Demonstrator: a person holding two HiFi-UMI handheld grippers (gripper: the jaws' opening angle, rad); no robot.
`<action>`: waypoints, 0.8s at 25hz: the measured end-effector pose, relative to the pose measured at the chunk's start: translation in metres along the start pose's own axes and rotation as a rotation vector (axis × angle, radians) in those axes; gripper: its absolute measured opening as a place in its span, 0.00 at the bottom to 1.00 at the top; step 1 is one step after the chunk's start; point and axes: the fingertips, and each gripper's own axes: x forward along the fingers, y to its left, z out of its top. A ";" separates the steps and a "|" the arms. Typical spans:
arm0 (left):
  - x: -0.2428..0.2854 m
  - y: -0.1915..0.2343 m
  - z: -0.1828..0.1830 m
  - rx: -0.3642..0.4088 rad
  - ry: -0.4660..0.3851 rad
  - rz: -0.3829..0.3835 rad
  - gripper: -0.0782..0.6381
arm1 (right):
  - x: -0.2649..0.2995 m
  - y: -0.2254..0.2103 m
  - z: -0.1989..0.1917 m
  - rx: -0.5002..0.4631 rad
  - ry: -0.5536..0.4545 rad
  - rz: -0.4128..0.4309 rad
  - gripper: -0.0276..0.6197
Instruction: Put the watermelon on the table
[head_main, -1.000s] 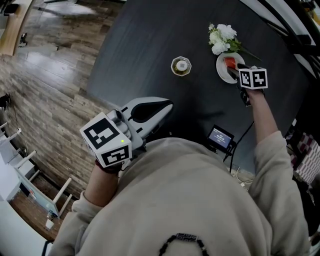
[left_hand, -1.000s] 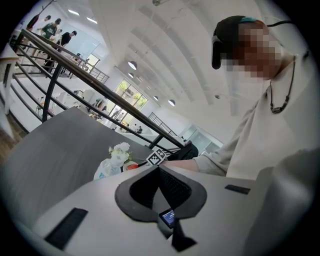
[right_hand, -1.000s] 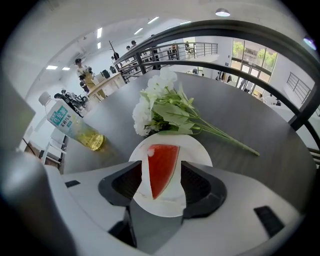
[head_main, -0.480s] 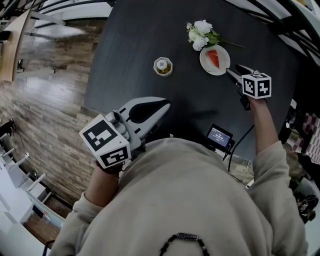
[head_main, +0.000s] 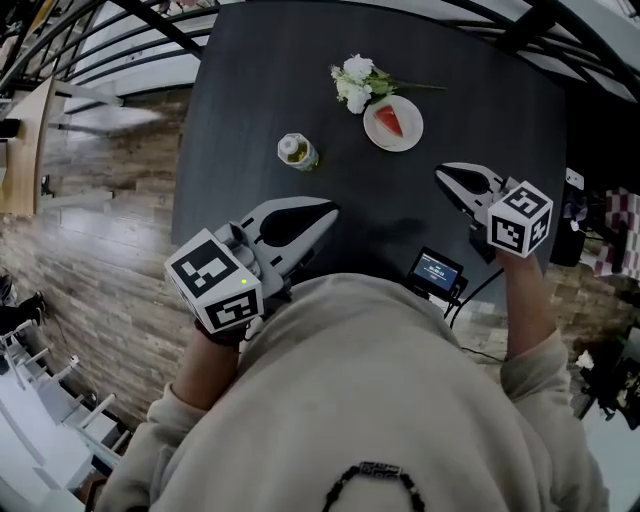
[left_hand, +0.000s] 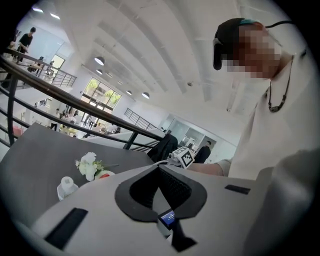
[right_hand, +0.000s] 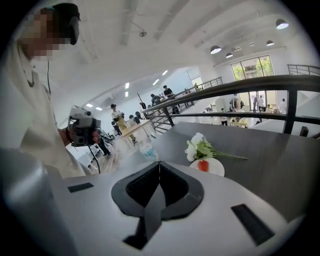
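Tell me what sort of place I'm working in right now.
Probably an upper gallery in a large, bright public or office building: the dark grey table stands by a black metal railing on a wood-plank floor, with people around distant tables beyond.

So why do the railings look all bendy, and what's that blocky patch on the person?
Right gripper view: the wide-angle lens curves the railing and darkens the corners. Left gripper view: same bending; the blocky patch was added later to hide a face. Head view: the table is sharp, without glare.
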 end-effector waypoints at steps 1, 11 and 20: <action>0.002 -0.003 0.002 0.011 0.002 -0.007 0.11 | -0.007 0.012 0.006 -0.008 -0.022 0.018 0.07; 0.023 -0.030 0.019 0.108 0.029 -0.099 0.11 | -0.062 0.087 0.055 -0.076 -0.228 0.069 0.07; 0.034 -0.038 0.036 0.148 0.009 -0.170 0.11 | -0.086 0.135 0.088 -0.185 -0.332 0.088 0.06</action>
